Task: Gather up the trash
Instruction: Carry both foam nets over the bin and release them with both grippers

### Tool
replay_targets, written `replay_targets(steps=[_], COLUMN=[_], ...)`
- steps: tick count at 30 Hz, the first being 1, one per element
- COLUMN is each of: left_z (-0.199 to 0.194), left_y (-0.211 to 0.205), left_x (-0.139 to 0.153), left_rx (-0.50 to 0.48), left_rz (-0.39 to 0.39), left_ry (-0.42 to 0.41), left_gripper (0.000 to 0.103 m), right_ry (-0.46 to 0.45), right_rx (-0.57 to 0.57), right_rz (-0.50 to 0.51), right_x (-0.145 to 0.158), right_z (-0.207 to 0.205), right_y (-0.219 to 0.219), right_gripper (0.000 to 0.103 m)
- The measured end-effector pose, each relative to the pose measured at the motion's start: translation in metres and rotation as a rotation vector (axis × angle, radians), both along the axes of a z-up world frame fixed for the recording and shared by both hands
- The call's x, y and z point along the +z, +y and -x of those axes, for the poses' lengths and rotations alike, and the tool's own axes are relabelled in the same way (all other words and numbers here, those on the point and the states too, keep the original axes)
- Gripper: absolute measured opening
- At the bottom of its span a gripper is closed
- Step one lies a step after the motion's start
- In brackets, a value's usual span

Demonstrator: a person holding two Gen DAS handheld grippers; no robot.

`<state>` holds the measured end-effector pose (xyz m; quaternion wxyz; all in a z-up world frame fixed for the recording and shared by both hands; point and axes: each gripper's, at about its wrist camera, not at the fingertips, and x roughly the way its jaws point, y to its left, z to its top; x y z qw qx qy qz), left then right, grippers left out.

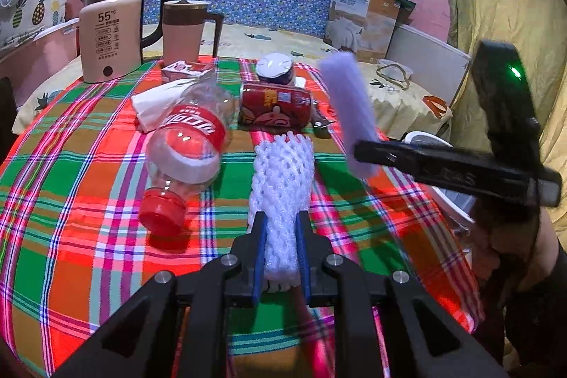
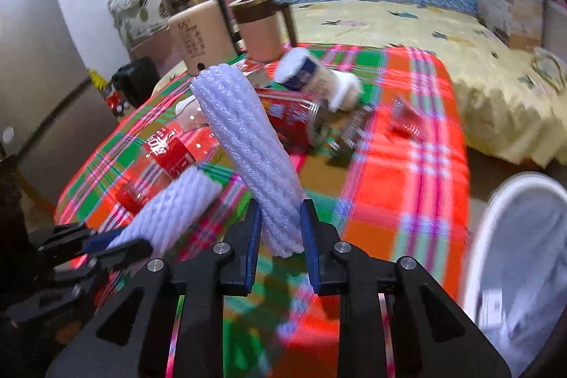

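Left claw [image 1: 280,247] pinches white foam mesh fruit sleeve [image 1: 281,179], far end lying on cloth ahead. Right claw [image 2: 280,229] grips second pale foam net sleeve [image 2: 248,144], lifted clear. Risk: soft foam slips out on swing toward white bin [image 2: 496,218] at right. Bright plaid tablecloth [image 1: 71,201]; clear plastic cola bottle [image 1: 184,144] left of left claw; bed beyond.

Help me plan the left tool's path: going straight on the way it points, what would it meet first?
Probably the red can lying on its side, straight beyond the white foam net the left tool holds; depth is unclear.
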<state>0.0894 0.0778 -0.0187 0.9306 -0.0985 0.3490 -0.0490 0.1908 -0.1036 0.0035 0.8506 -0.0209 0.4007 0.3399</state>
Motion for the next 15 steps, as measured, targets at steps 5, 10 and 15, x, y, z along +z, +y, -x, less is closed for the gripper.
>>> replay_targets(steps=[5, 10, 15], left_z=[-0.001, -0.005, -0.014], left_y=[-0.021, -0.054, -0.088], left_x=[0.007, 0.014, 0.022], left_rx=[-0.038, -0.114, -0.196], left_rz=[0.002, 0.001, -0.002], left_ry=[-0.008, -0.02, -0.035], left_gripper=[0.017, 0.017, 0.017], right_ry=[0.023, 0.036, 0.033], right_rx=[-0.086, -0.178, -0.283], right_rz=[-0.019, -0.026, -0.025], right_x=[-0.001, -0.002, 0.001], right_z=[0.017, 0.029, 0.035], right_y=[-0.039, -0.079, -0.117], right_gripper=[0.025, 0.025, 0.025])
